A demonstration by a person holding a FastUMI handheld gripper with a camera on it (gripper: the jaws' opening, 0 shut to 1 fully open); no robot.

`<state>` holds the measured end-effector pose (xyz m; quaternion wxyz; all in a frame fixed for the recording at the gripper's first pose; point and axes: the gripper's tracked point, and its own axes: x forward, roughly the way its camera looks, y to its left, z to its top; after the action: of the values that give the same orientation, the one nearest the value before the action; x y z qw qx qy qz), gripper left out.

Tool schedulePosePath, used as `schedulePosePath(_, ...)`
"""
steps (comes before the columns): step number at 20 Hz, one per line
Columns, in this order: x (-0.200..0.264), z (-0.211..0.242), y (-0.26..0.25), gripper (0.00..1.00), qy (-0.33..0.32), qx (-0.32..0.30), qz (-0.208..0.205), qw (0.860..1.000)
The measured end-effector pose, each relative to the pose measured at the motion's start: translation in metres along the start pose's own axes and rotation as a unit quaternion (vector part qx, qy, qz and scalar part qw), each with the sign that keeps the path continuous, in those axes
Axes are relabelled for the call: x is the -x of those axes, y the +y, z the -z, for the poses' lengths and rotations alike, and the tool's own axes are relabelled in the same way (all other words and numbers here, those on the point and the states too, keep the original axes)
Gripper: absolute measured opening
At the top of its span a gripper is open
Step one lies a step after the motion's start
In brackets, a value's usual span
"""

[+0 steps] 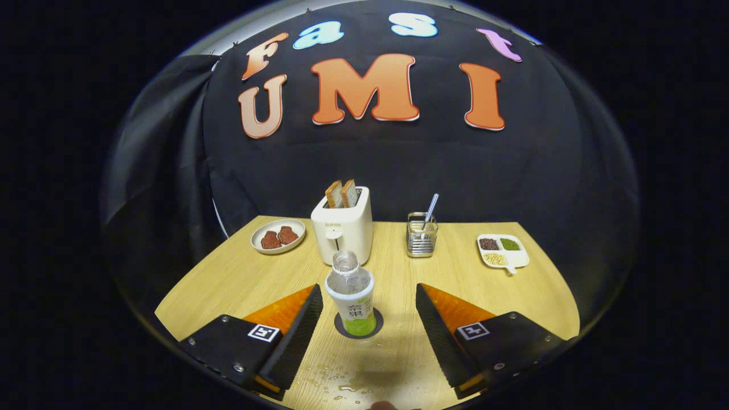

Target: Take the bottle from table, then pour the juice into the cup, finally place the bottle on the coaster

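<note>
A clear plastic bottle [350, 293] with a white and green label and no cap stands upright on a dark round coaster [358, 330], just ahead of my fingers and between their lines. My gripper [369, 307] is open, its fingers wide apart on either side of the bottle, not touching it. The bottle looks almost empty.
On the wooden table [256, 279], beyond the bottle, stands a white toaster [343, 230] with two slices of toast. A plate with brown pieces [278, 236] lies to its left. A wire holder with a straw [422, 234] and a divided dish [503, 251] are to the right. Spilled drops [336, 384] wet the table near me.
</note>
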<state>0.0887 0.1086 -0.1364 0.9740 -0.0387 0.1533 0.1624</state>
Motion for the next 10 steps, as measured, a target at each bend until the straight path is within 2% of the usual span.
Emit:
schedulePosePath(5,0.058,-0.053,-0.024,0.97,-0.042,0.002,0.037,0.998)
schedulePosePath(10,0.100,-0.091,-0.028,0.97,-0.093,-0.001,0.056,0.994)
